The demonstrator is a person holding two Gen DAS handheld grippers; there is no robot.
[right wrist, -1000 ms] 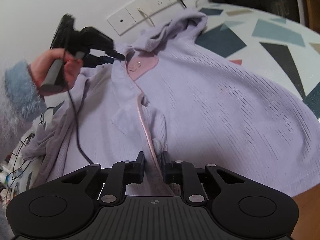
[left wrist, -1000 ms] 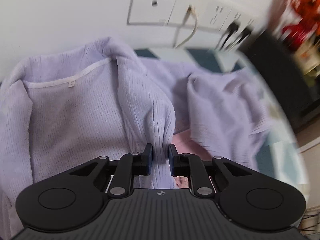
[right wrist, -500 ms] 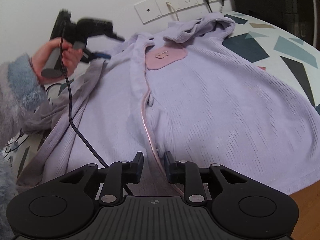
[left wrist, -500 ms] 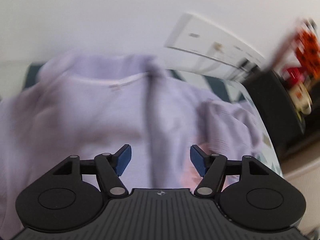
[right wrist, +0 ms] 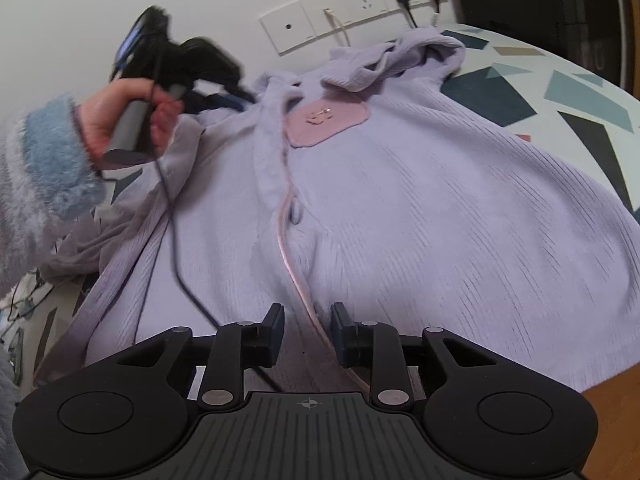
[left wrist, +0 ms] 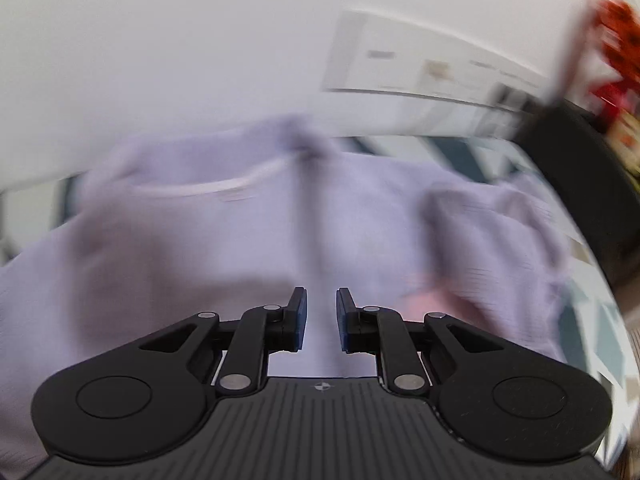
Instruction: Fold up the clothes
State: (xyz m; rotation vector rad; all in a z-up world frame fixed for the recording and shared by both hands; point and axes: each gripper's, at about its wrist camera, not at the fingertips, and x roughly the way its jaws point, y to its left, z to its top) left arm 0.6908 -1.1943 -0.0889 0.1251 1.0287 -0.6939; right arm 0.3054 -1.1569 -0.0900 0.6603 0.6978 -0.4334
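A lavender ribbed cardigan point(right wrist: 420, 208) lies spread over the patterned table point(right wrist: 560, 92), front side up, with a pink chest patch point(right wrist: 326, 118) and pink edge trim point(right wrist: 288, 248). My right gripper point(right wrist: 308, 332) sits low at the hem. Its jaws stand slightly apart, one on each side of the trim, and the cloth lies flat between them. My left gripper point(right wrist: 244, 94), held by a hand point(right wrist: 120, 120), is at the collar. In the blurred left wrist view the left gripper point(left wrist: 321, 312) has narrowed onto the cardigan's point(left wrist: 180, 240) front edge.
Wall sockets with plugs point(right wrist: 360, 4) run along the wall behind the table. A black box point(right wrist: 540, 0) stands at the back right. The left gripper's cable point(right wrist: 176, 240) trails across the cardigan's left side. Loose cables lie off the table's left edge.
My left gripper let go of the front panel, opened wide, then narrowed again near the collar. The panel now lies flat. My right gripper's jaws have widened a little at the hem.
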